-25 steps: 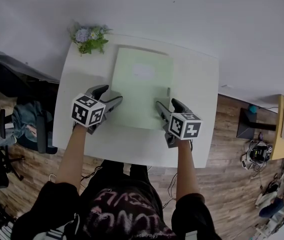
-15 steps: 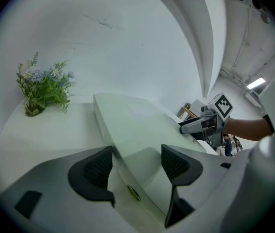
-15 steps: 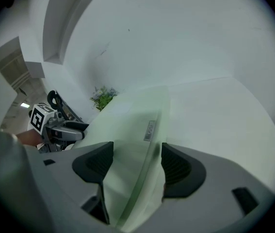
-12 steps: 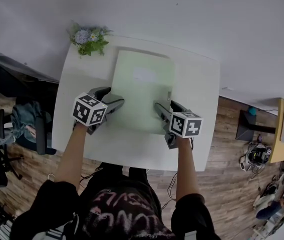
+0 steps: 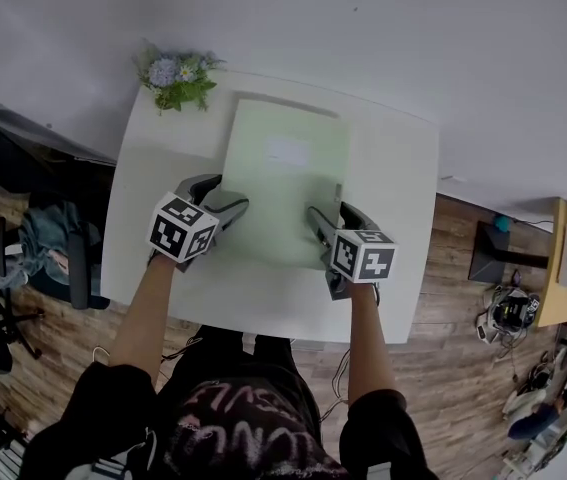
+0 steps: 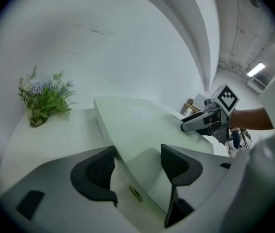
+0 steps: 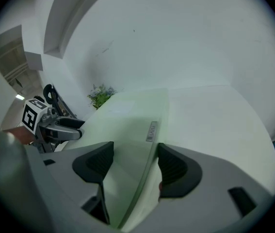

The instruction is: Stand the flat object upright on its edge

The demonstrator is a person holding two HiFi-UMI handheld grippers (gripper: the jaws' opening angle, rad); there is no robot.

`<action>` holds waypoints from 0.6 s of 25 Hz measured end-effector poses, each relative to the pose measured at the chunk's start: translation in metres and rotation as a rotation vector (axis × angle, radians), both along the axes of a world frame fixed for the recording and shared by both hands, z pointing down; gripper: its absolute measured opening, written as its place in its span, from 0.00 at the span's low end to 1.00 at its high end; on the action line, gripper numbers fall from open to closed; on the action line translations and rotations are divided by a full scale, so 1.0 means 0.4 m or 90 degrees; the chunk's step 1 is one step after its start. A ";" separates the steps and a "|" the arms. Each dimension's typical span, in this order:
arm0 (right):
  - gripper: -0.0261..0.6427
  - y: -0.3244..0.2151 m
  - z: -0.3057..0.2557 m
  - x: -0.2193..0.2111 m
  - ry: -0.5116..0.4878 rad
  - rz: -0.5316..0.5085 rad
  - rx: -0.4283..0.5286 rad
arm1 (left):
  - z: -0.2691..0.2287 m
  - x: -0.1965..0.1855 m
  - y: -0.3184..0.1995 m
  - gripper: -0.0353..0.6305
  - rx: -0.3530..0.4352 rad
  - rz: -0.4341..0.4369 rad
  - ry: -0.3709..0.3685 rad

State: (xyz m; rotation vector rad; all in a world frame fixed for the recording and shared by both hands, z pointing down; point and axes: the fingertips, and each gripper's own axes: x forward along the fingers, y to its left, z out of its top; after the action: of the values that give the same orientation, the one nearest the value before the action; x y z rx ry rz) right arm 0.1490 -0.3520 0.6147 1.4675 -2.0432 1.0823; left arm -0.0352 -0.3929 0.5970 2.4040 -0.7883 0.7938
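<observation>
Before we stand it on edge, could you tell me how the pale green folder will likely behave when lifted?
The green folder looks thin and broad, so probably light and apt to flex. Its smooth face may slip in the tongs of the left gripper or right gripper. On edge on the white table, it would likely tip easily.

white table: square top, set against a plain white wall on its far side; wall bears faint scuff marks. artificial flower sprig at the table's far left corner. wood-plank floor on the table's near side and to its right. black office chair left of the table. yellow wooden unit well right of the table, loose cables beside it. ceiling strip light lit, beyond the table's right side.
</observation>
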 end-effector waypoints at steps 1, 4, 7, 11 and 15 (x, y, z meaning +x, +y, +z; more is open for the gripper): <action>0.48 -0.001 -0.002 0.001 0.000 0.001 0.001 | -0.003 0.002 -0.002 0.53 0.009 0.001 -0.004; 0.48 0.000 -0.015 0.001 0.000 0.008 0.021 | -0.015 0.006 -0.006 0.52 0.035 0.009 -0.007; 0.48 -0.005 -0.038 0.003 0.011 0.010 0.051 | -0.037 0.007 -0.012 0.52 0.065 0.013 -0.002; 0.48 -0.023 -0.082 0.001 0.043 0.009 0.101 | -0.079 0.007 -0.030 0.52 0.123 0.014 0.002; 0.48 -0.037 -0.142 -0.005 0.086 0.017 0.180 | -0.127 0.003 -0.047 0.52 0.191 0.015 0.013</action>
State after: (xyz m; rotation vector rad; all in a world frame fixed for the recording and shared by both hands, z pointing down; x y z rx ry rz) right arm 0.1471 -0.3667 0.5579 1.6576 -2.1497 0.7028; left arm -0.0339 -0.4116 0.5460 2.6834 -0.9291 0.6998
